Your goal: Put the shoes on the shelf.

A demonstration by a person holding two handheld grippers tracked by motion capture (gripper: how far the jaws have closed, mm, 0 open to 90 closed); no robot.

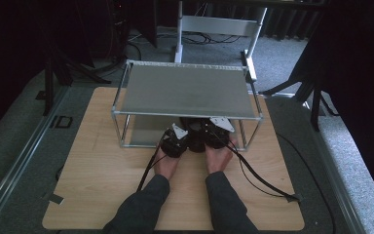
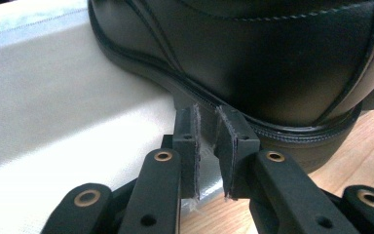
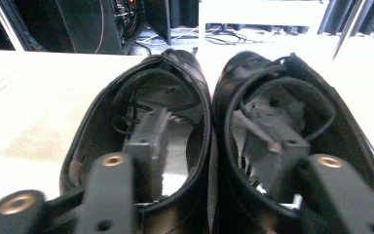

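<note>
A pair of black leather shoes (image 1: 195, 127) stands side by side on the low plate of a metal rack (image 1: 143, 130), under its top plate. In the right gripper view, the left shoe (image 3: 102, 122) and the right shoe (image 3: 341, 141) show their openings. My right gripper (image 3: 209, 124) is open, with one jaw down inside each shoe. The two inner walls lie between the pads, and the pads stand off them. My left gripper (image 2: 208, 112) sits at the heel of one shoe (image 2: 272, 58), its pads a narrow gap apart with nothing between them. Both hands reach under the rack's front edge.
The rack's top plate (image 1: 185, 90) overhangs both grippers, and its thin corner posts (image 1: 122, 130) stand at the front. It rests on a wooden table (image 1: 107, 185). Cables (image 1: 258, 178) trail back from the grippers. Beyond the table are a grey floor and a white frame (image 1: 214, 24).
</note>
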